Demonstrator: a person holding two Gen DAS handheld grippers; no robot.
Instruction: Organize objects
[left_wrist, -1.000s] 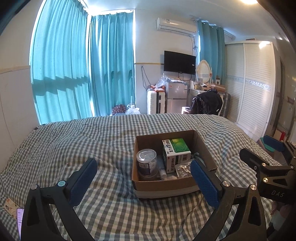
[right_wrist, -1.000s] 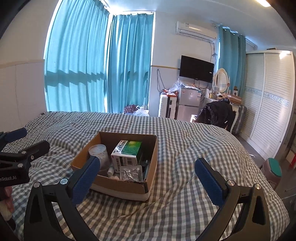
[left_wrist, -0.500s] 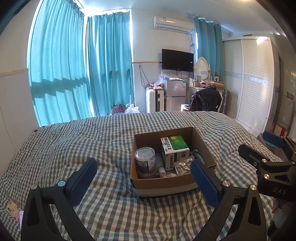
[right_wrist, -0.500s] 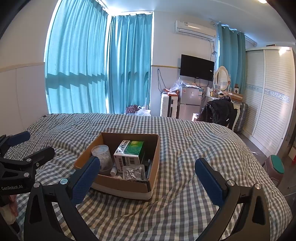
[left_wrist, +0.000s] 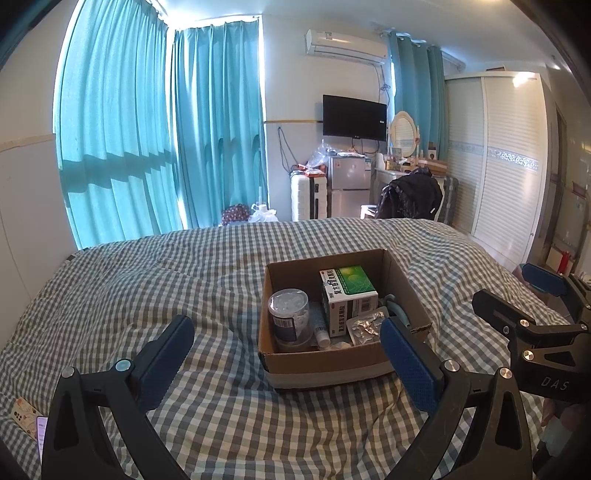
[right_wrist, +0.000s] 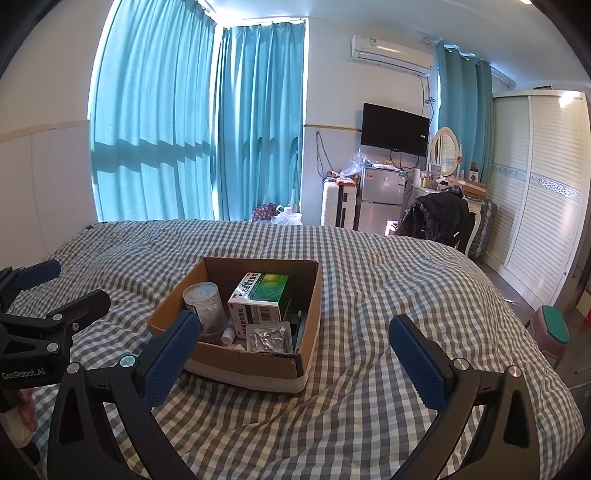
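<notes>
An open cardboard box (left_wrist: 325, 365) (right_wrist: 258, 369) sits on the checked bed. Inside stand a clear round jar (left_wrist: 290, 317) (right_wrist: 205, 301) and a green-and-white medicine carton (left_wrist: 347, 295) (right_wrist: 260, 297). A silver blister pack (left_wrist: 365, 326) (right_wrist: 269, 338) and a small white tube (left_wrist: 319, 330) lie near the box's front wall. My left gripper (left_wrist: 286, 350) is open, held above the bed just before the box. My right gripper (right_wrist: 295, 343) is open too, with the box ahead and to its left. Each gripper shows at the edge of the other's view.
The grey-and-white checked bedcover (left_wrist: 166, 288) spreads wide to the left of the box and to its right (right_wrist: 406, 295). A phone and a card (left_wrist: 27, 419) lie at the bed's near left edge. A stool (right_wrist: 552, 328), wardrobe and dresser stand beyond the right side.
Both cameras have risen and tilted slightly, so the box sits a little lower and closer in view. Both grippers stay open and nothing in the box has moved.
</notes>
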